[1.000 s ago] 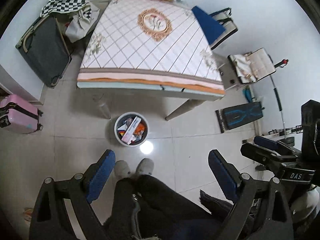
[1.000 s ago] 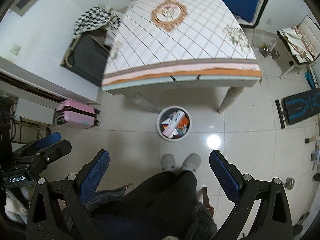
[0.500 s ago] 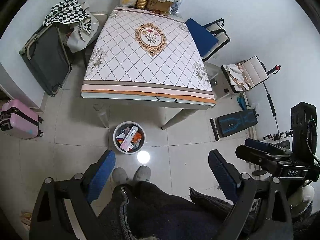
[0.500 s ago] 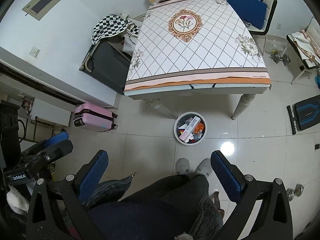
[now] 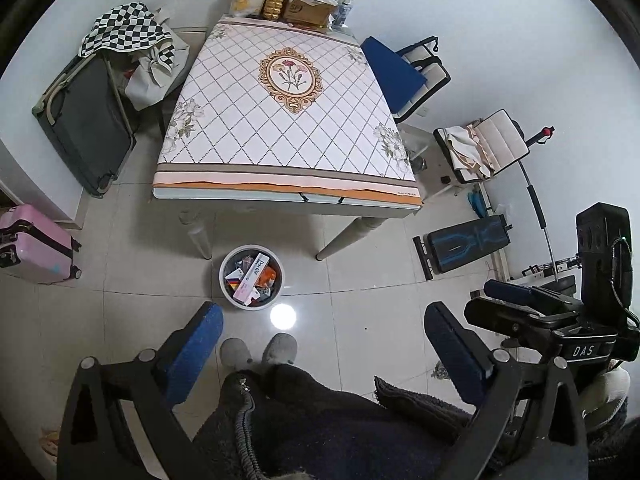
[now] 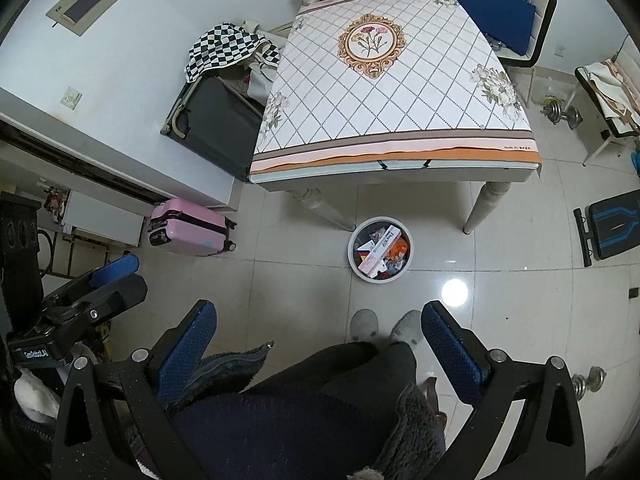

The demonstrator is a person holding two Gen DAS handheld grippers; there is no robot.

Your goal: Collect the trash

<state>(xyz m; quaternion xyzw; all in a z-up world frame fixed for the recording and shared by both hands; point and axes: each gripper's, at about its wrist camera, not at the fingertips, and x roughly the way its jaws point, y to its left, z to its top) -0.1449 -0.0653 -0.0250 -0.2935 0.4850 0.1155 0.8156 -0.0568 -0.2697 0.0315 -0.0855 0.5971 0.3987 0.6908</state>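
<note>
Table under a diamond-pattern cloth, upright on a tiled floor, with boxes and bags along its far edge. Black suitcase beside the table's left side, against the wall; pink suitcase nearer, well apart from it. Blue-seated chair at the table's right. Round bin on the floor just in front of the table's near edge, between its two front legs, filled with trash: a long white box tilted across the top. Grey slippers near the bin. Left claw wide, holding nothing; right claw wide too, holding nothing.
</note>
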